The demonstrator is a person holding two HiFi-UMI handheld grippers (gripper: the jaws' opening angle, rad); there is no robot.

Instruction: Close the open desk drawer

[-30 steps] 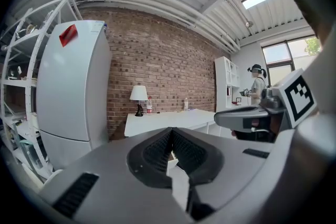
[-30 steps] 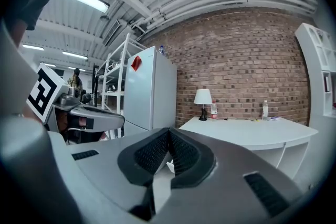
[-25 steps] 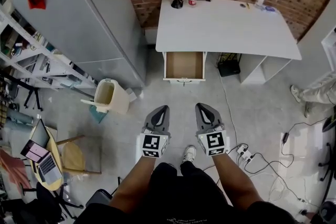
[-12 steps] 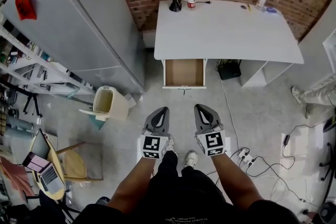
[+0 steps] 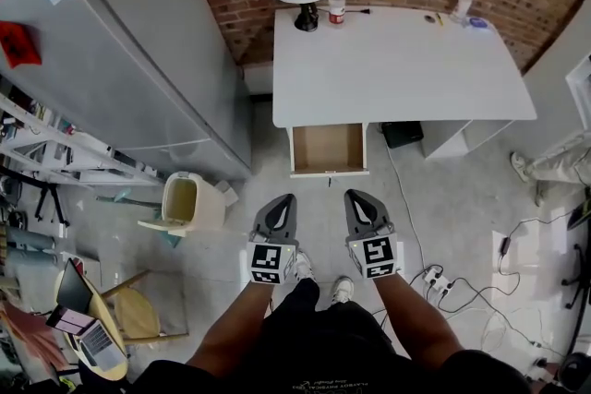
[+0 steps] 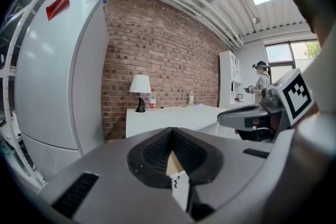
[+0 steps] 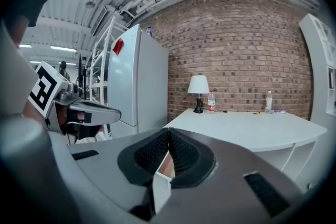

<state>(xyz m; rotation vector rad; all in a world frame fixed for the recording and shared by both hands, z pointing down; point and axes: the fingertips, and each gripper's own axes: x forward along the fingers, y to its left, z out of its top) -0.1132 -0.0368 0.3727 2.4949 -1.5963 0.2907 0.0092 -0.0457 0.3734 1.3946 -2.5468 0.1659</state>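
Head view shows the open drawer (image 5: 326,149) jutting from under the white desk's (image 5: 397,60) left end, with bare floor (image 5: 309,187) between its front edge and the left gripper (image 5: 287,197) and right gripper (image 5: 353,194); only the gripper views show both pairs of jaws closed together, empty.

The floor (image 5: 319,206) runs open straight to the drawer (image 5: 326,148) — bin (image 5: 185,201) and fridge (image 5: 120,60) flank the left, cables (image 5: 454,280) the right.

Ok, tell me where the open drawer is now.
Head view: the drawer sticks out under the desk's left end, ahead of the left gripper and right gripper.
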